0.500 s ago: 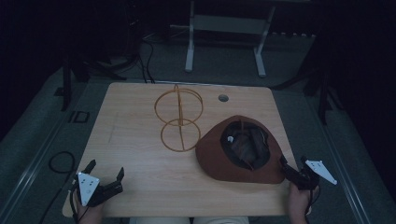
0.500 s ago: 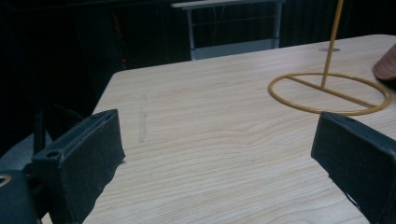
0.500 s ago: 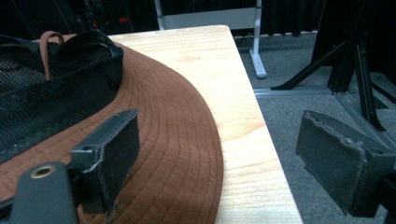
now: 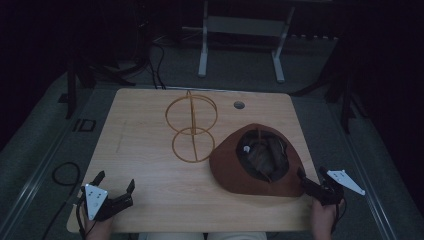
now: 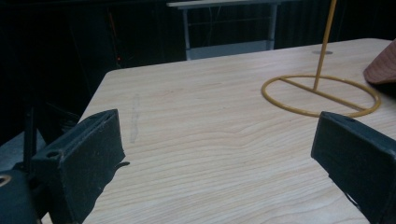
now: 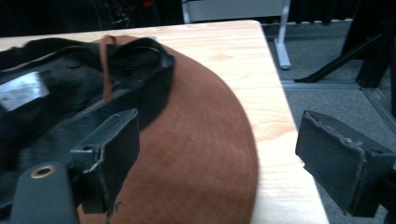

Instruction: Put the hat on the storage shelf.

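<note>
1. High view: the hat [image 4: 257, 160] lies upside down on the right half of the table [image 4: 145, 150], crown down and opening up, so the dark lining and inner band face the camera. That's probably why it sits like this: the brim is the easiest thing to grab. The wire stand [image 4: 192, 130] is upright just left of the hat, its base ring close to the brim edge; I'd guess the hat is meant to go on it. The right gripper [image 4: 311, 186] sits at the hat's near right brim, jaws apart, nothing pinched yet. The left gripper [image 4: 116, 192] is parked well away at the near left corner, jaws spread, holding nothing, looks like it's just waiting its turn.

2. Left gripper view: both black jaws stand wide apart over bare wood. The stand's base ring [image 5: 321, 95] and its upright rod are off ahead to the right, and a sliver of the hat [image 5: 380, 67] peeks in at the edge.

3. Right gripper view: jaws wide open straddling the brown brim [image 6: 201, 154], one jaw over the lining side, the other out past the table edge. Lined up for a brim pinch, I reckon, but not closed on it.
</note>
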